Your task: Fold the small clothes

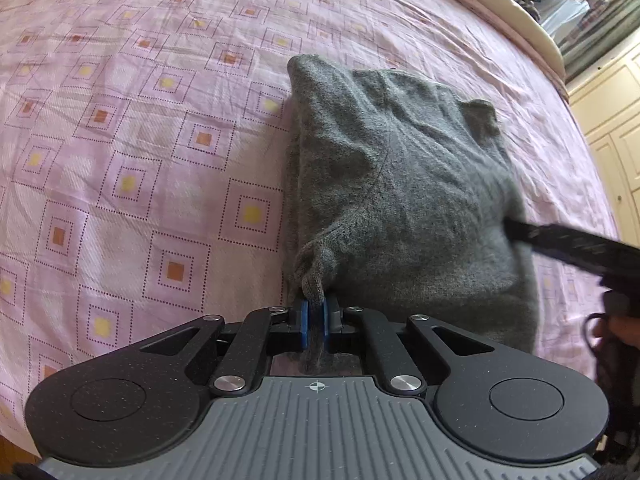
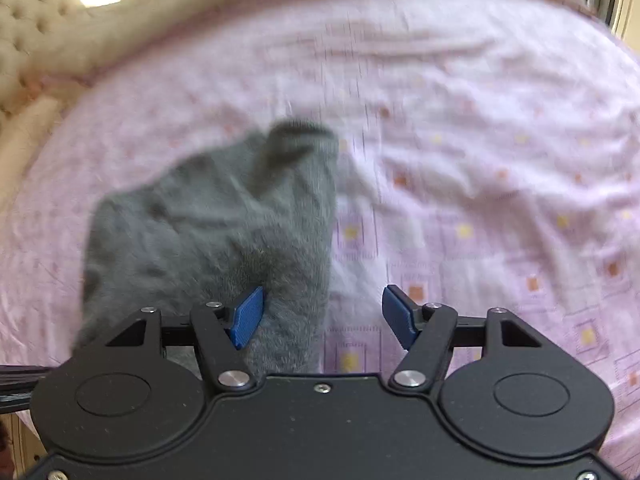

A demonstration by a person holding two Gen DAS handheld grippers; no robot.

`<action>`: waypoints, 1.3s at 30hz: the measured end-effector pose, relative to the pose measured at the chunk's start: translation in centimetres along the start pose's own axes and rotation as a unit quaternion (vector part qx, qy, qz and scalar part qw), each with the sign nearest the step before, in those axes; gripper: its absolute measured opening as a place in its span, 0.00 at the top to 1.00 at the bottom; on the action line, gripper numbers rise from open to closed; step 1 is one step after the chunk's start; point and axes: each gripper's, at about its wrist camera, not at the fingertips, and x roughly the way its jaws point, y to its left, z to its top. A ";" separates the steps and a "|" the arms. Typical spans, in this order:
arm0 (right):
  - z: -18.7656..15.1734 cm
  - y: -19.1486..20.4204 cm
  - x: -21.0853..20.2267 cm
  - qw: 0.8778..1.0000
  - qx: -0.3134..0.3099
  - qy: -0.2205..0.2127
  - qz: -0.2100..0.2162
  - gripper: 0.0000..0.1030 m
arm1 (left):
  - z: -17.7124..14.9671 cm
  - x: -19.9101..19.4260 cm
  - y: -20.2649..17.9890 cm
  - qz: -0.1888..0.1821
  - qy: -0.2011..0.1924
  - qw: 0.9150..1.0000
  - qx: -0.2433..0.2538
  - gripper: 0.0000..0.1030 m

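- Knitwear: a grey sweater (image 1: 400,184) lies partly folded on the bed (image 1: 120,120), over a pink patterned sheet.
- Left tongs (image 1: 315,312) are pressed together, pinching a bunched near corner of the knit.
- Right tongs (image 2: 322,316) stand spread, gripping nothing, one pad over the sweater's edge; that view is blurred.
- Judgement: carry the pinched corner low and straight across, while the free tongs pin the fold line so layers stay aligned.

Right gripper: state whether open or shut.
Open. The right gripper has blue pads spread wide apart, clamping nothing.
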 end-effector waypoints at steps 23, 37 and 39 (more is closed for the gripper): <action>0.4 -0.4 1.1 1.000 0.011 0.013 -0.003 0.15 | 7.8 3.1 -4.1 0.102 -0.061 0.990 0.080 0.57; 0.7 -1.9 1.1 0.999 0.041 0.028 -0.005 0.01 | 8.3 1.9 -1.8 0.160 -0.037 0.986 0.041 0.00; 0.8 -2.0 0.7 0.999 0.046 0.022 -0.009 0.01 | 8.0 1.1 -1.8 0.167 -0.038 0.984 0.040 0.00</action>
